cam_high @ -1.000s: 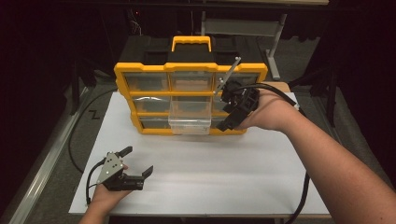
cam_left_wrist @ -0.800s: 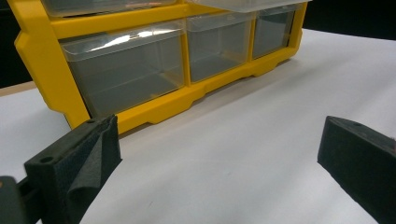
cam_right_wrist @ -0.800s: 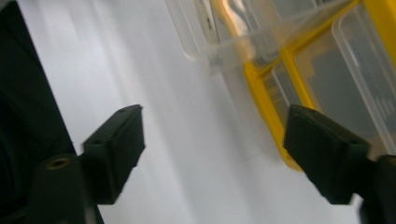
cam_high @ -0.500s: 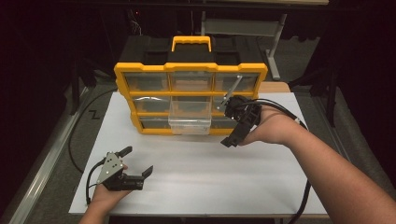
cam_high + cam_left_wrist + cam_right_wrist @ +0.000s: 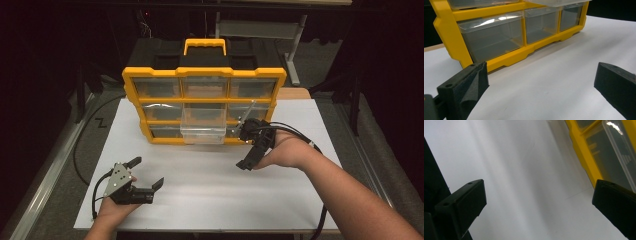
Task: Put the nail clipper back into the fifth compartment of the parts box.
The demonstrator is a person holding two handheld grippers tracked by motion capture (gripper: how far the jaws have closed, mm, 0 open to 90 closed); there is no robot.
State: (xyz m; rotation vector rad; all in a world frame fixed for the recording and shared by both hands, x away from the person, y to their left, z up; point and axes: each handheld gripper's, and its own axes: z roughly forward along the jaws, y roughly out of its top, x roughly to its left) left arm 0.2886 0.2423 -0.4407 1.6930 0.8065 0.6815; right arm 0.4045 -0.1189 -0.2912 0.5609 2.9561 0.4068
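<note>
**Both grippers wide apart in front of the drawer cabinet**

We work at a table covered by a white sheet [image 5: 210, 195]. At its far side stands the yellow drawer cabinet [image 5: 204, 102], upright, with three rows of clear drawers and a yellow handle on top. Its middle drawer [image 5: 202, 129] is pulled out toward us, sticking out from the cabinet's front; the other drawers sit flush. In the right-hand drawer of the middle row a thin metal rod [image 5: 246, 111] leans at a slant.

Our right gripper [image 5: 251, 150] hangs just near the cabinet's lower right corner, above the sheet. Its jaws have just been opening and stand wide, with nothing between them.

Our left gripper [image 5: 148, 176] rests low at the near left of the sheet, well apart from the cabinet, jaws spread wide and empty, aimed at the bottom row.
</note>
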